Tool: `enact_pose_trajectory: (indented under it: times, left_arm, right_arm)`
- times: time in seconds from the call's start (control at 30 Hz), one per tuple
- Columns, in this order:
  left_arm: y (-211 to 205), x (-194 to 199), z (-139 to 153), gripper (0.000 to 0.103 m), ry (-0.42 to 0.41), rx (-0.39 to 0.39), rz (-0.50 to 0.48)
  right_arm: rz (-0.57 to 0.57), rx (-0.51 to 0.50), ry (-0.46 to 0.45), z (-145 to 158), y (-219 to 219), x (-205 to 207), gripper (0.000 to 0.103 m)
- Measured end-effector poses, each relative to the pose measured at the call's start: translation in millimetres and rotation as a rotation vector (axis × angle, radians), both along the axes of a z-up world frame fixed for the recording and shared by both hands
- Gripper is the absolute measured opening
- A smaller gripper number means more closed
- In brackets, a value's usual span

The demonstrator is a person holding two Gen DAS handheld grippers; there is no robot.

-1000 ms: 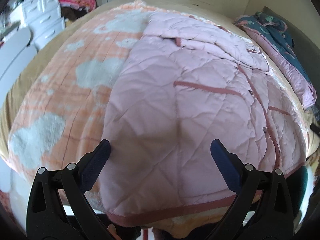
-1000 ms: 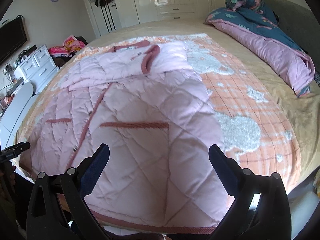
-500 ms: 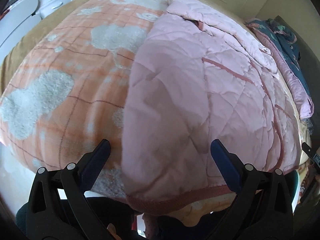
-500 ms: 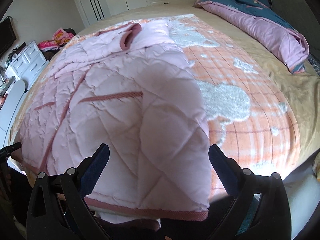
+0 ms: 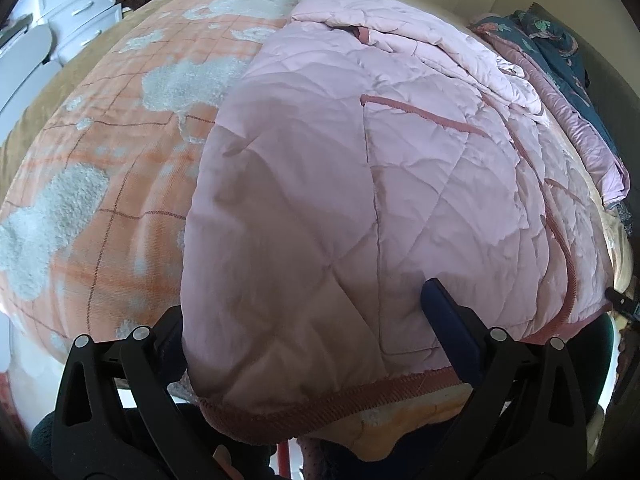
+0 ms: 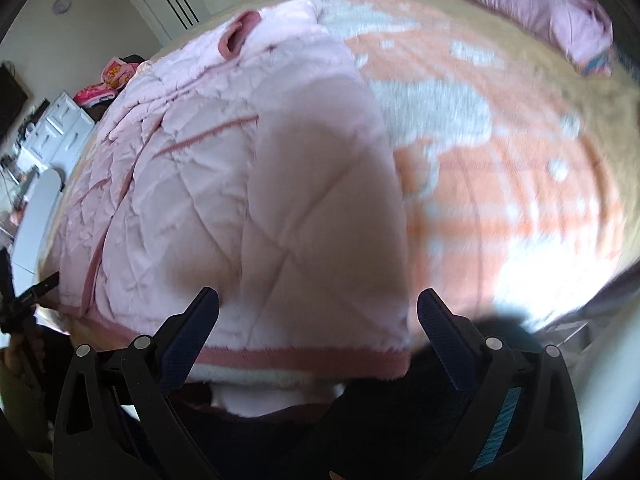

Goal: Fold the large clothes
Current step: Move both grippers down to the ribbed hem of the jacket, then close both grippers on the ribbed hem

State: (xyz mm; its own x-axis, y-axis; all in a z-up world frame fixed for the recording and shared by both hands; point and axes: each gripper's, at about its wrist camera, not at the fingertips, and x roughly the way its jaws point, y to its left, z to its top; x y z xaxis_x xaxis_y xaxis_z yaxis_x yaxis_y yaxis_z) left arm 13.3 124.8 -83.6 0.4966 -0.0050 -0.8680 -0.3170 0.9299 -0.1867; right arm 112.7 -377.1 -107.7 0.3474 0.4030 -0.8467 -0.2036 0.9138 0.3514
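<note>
Both grippers dropped closer to the hem: left gripper (image 5: 304,320) and right gripper (image 6: 318,310) hung spread apart, gripping nothing. Pink quilted jacket (image 5: 360,184) lay flat on the bed (image 6: 520,184), sleeves tucked inward, main folds apparently still undone.

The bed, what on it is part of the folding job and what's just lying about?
For the job:
pink quilted jacket
left tool, open at its hem corner
right tool, open at the other corner

Lying about:
orange blanket
blue and pink duvet
white drawers
</note>
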Motion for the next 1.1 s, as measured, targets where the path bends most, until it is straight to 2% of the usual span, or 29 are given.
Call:
enact_pose_trajectory:
  times: [0.07,0.13,0.23,0.27,0.3,0.37,0.47,0.63,0.73,0.8,0.83,0.9,1.0,1.1]
  left_arm:
    - [0,0,0,0.094,-0.001,-0.005,0.002]
    - [0,1,0,0.094,-0.002,-0.008,0.002]
    - [0,1,0,0.094,-0.002,-0.010,0.003]
    - [0,1,0,0.094,-0.003,-0.011,0.003]
    - [1,1,-1,0.094,-0.003,-0.012,0.004]
    - [1,0,-1,0.094,-0.003,-0.016,0.006]
    - [2,0,-4,0.094,0.005,-0.018,0.005]
    - [4,0,-4,0.094,-0.005,-0.026,0.011]
    - [4,-2,1,0.078,-0.028,-0.019,0.016]
    - [4,-4,5,0.058,-0.046,-0.025,0.021]
    - [4,-4,7,0.055,-0.052,-0.023,0.024]
    - [3,-7,12,0.028,-0.071,-0.031,0.022]
    - [3,-10,19,0.021,-0.093,-0.045,0.017]
    - [2,-10,19,0.021,-0.093,-0.047,0.013]
  right_arm:
    - [-0.002,0.062,0.040,-10,-1,-3,0.099]
    - [-0.004,0.062,0.029,-12,4,-7,0.099]
    - [0.012,0.076,0.012,-6,9,-10,0.090]
    - [0.013,0.082,0.003,-4,9,-10,0.082]
    - [0.018,0.108,-0.015,1,8,-11,0.068]
    - [0.027,0.149,-0.043,9,7,-11,0.057]
    - [0.041,0.163,-0.072,15,10,-10,0.057]
    - [0.046,0.153,-0.055,6,18,-4,0.063]
    - [0.053,0.156,-0.057,4,19,-1,0.067]
    - [0.050,0.165,-0.051,-1,18,1,0.068]
    - [0.046,0.171,-0.047,-2,18,2,0.068]
    - [0.036,0.175,-0.045,-3,15,2,0.070]
    - [0.018,0.187,-0.038,-3,10,-1,0.072]
    - [0.019,0.195,-0.033,-6,11,-2,0.073]
